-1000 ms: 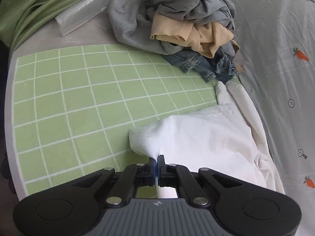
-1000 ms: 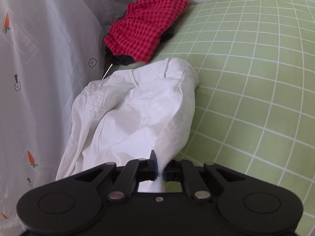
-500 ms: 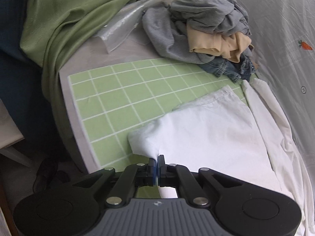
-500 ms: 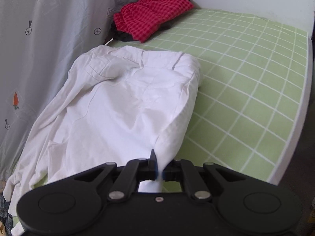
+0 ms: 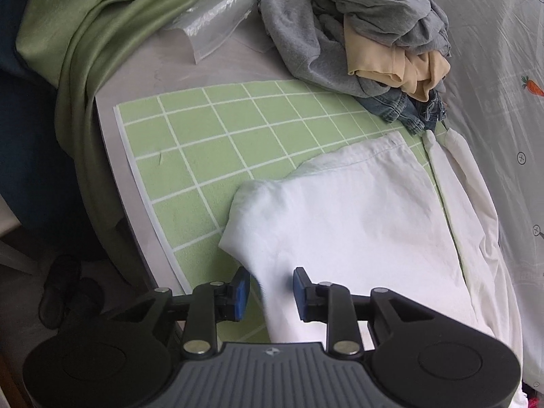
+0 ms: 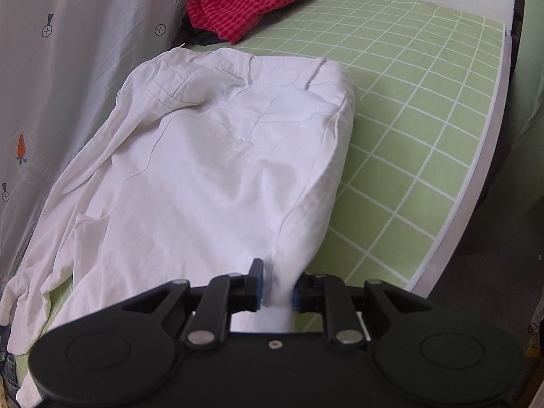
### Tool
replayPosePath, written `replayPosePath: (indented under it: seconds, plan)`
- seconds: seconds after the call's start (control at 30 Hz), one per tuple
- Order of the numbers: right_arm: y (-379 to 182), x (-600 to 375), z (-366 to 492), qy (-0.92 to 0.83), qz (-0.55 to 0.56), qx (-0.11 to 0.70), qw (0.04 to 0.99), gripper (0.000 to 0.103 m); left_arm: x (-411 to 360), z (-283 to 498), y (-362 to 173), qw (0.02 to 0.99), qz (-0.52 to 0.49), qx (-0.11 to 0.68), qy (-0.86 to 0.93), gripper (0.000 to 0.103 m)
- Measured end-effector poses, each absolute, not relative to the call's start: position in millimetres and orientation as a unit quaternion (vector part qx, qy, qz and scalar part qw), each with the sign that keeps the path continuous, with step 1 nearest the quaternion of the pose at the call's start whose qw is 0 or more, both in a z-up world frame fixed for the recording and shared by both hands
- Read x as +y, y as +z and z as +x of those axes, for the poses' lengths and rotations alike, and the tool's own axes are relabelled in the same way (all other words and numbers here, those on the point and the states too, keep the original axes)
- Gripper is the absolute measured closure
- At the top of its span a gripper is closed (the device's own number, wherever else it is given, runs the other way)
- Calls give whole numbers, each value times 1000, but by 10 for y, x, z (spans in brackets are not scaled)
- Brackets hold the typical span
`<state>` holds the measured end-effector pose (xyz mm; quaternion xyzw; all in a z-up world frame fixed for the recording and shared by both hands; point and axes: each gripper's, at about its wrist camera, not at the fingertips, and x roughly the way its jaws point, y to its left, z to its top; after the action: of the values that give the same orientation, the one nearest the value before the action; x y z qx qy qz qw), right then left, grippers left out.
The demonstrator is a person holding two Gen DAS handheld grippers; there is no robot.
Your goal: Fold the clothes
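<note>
Left wrist view: left gripper [image 5: 271,289] has its fingers apart, blue pads [image 5: 242,288] either side of the near edge of the white trousers [image 5: 357,224], cloth between them but not pinched. The trousers lie spread on the green checked mat [image 5: 217,142], one leg flat, the other bunched along the grey carrot-print sheet [image 5: 503,108]. Pile of clothes [image 5: 367,34] sits at the far end of the mat: grey, beige and denim pieces; clear plastic bag [image 5: 221,17] beside it, green cloth [image 5: 85,34] draped at left. Right wrist view: right gripper [image 6: 277,287] also has fingers apart, a fold of the trousers [image 6: 221,156] running between them, unclamped. Red checked garment [image 6: 244,3] lies at the far corner of the mat [image 6: 425,119].
</note>
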<state>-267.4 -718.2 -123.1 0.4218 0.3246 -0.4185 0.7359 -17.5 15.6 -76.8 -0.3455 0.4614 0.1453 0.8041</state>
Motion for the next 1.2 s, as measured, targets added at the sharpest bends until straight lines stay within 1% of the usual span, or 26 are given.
replayPosePath:
  seconds: [0.07, 0.17, 0.23, 0.33, 0.4, 0.43, 0.5, 0.53, 0.57, 0.63, 0.7, 0.8, 0.83, 0.87, 0.9, 0.93, 0.97, 1.0, 1.03, 1.07, 1.1, 1.13, 1.17, 1.2]
  plan:
    - [-1243, -7102, -2657, -415, 430, 324, 733, 71, 177, -173, -813, 801, -364, 458, 128, 70]
    - [-1260, -6980, -2621, -413, 432, 326, 733, 66, 228, -130, -857, 796, -389, 451, 111, 70]
    - [-1256, -6913, -2591, -412, 429, 330, 733, 64, 272, -89, -873, 793, -405, 443, 100, 70]
    - [-1242, -6825, -2560, -411, 425, 333, 734, 61, 398, -58, -940, 771, -470, 420, 90, 65]
    - [-1226, -6779, -2553, -412, 424, 333, 735, 60, 491, -64, -1000, 752, -515, 400, 95, 65]
    - [-1223, -6761, -2555, -412, 424, 332, 734, 60, 514, -56, -1005, 751, -518, 397, 96, 65]
    - [-1222, -6727, -2564, -414, 426, 332, 733, 59, 559, -39, -1013, 750, -525, 391, 97, 69]
    - [-1222, -6708, -2567, -415, 426, 332, 732, 59, 573, -33, -1004, 751, -524, 389, 97, 99]
    - [-1226, -6685, -2565, -415, 427, 332, 732, 59, 586, -35, -959, 761, -513, 385, 98, 102]
    - [-1238, -6663, -2548, -416, 429, 333, 729, 59, 611, -39, -862, 782, -487, 376, 100, 102]
    - [-1245, -6644, -2520, -414, 433, 333, 728, 59, 580, -46, -666, 833, -402, 366, 103, 102]
    - [-1260, -6591, -2444, -404, 433, 338, 731, 59, 574, -15, -547, 865, -324, 370, 102, 101]
    - [-1267, -6572, -2419, -402, 431, 341, 732, 59, 616, 0, -591, 856, -328, 384, 111, 99]
    - [-1280, -6559, -2394, -401, 427, 347, 733, 58, 656, 12, -636, 846, -331, 399, 121, 93]
    - [-1293, -6548, -2372, -401, 423, 352, 733, 57, 683, 3, -678, 838, -329, 412, 139, 90]
    - [-1305, -6545, -2360, -400, 422, 356, 732, 56, 708, -7, -718, 830, -325, 425, 157, 84]
    - [-1314, -6543, -2350, -399, 421, 359, 731, 55, 712, -29, -729, 827, -313, 434, 172, 76]
    - [-1308, -6544, -2343, -399, 419, 360, 732, 54, 716, -50, -738, 824, -301, 442, 187, 73]
    - [-1302, -6546, -2338, -399, 418, 361, 732, 53, 721, -71, -725, 823, -301, 443, 191, 62]
    - [-1289, -6549, -2334, -398, 416, 360, 734, 49, 725, -89, -710, 821, -301, 444, 194, 54]
    - [-1276, -6552, -2334, -397, 413, 359, 737, 44, 718, -85, -681, 823, -308, 440, 186, 40]
    - [-1262, -6557, -2336, -397, 409, 358, 739, 40, 711, -81, -652, 824, -315, 437, 178, 32]
    - [-1252, -6561, -2334, -399, 406, 357, 741, 32, 698, -73, -620, 825, -320, 433, 170, 29]
    - [-1245, -6569, -2327, -401, 400, 358, 742, 25, 625, -21, -548, 835, -304, 430, 163, 28]
